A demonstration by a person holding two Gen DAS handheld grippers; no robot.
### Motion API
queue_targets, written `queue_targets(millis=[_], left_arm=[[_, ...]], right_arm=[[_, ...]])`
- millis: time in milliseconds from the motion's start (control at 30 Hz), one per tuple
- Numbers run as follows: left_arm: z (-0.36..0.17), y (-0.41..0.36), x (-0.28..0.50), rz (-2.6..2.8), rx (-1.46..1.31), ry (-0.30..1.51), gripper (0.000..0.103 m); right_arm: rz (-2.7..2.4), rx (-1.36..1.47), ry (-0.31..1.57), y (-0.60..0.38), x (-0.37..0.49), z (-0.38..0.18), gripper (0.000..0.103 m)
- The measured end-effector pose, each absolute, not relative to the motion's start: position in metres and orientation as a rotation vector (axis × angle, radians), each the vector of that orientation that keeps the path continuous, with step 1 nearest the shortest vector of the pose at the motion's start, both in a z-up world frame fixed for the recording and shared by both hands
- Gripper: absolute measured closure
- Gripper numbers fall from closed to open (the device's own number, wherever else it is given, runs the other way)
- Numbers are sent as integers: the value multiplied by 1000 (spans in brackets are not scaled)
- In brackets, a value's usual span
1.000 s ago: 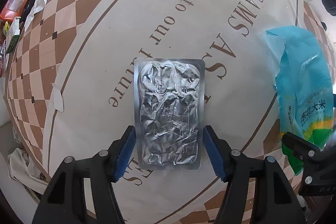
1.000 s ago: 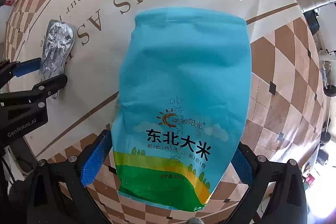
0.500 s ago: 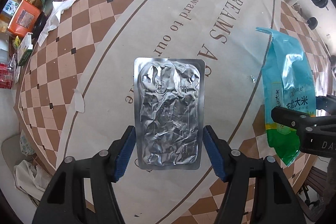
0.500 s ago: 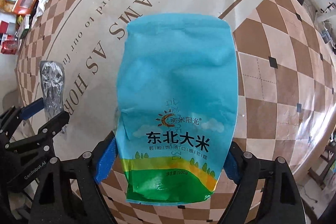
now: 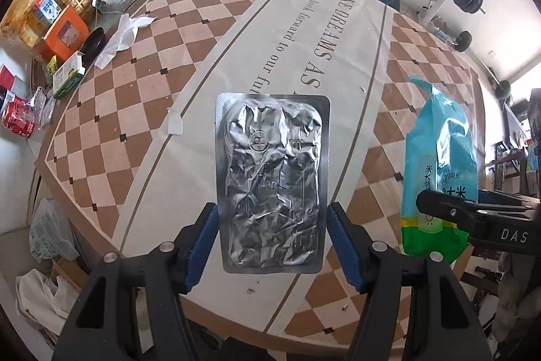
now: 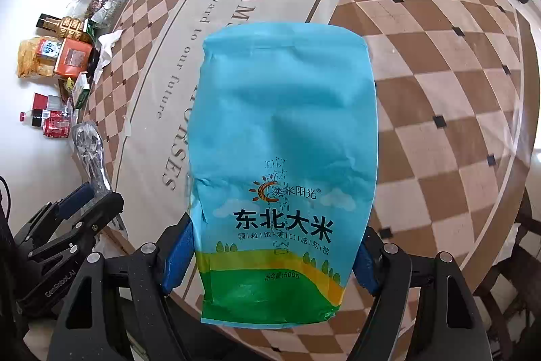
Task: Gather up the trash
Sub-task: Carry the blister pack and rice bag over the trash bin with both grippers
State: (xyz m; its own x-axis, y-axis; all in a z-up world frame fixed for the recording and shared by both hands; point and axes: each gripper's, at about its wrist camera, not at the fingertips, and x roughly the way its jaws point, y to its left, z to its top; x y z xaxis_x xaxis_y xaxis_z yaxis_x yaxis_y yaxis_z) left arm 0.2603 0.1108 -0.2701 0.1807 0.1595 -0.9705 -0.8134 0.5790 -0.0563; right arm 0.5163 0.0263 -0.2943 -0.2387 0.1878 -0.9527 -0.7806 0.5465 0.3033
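Note:
My left gripper (image 5: 272, 242) is shut on a crumpled silver foil pack (image 5: 272, 181), held by its two long edges above the table. My right gripper (image 6: 267, 254) is shut on a blue and green rice bag (image 6: 287, 158), also lifted off the table. In the left wrist view the rice bag (image 5: 439, 164) hangs at the right in the other gripper. In the right wrist view the foil pack (image 6: 89, 154) shows at the left edge in the left gripper.
A checkered table (image 5: 142, 110) with a cream runner (image 5: 297, 32) lies below. A crumpled white tissue (image 5: 121, 36) and a paper scrap (image 5: 175, 126) lie on it. Boxes, bottles and cans (image 5: 61, 22) crowd the far left edge. A plastic bag (image 5: 50, 235) sits below the table's left edge.
Both grippers have risen and pulled back from the table with their items held. The table looks smaller and its edges and the room have come into view.

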Motion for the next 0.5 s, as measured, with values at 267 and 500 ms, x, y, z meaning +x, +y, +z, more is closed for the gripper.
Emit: queue_targets(millis=[267,500], left_arm=[[-261,48,162,673,-651,1164,41],[-303,-1,94,603,-695,1256,41]], right_arm=[[947,-405,1527,-46,357,-276,24],[892,-308,1624,-135,242,-302,24]])
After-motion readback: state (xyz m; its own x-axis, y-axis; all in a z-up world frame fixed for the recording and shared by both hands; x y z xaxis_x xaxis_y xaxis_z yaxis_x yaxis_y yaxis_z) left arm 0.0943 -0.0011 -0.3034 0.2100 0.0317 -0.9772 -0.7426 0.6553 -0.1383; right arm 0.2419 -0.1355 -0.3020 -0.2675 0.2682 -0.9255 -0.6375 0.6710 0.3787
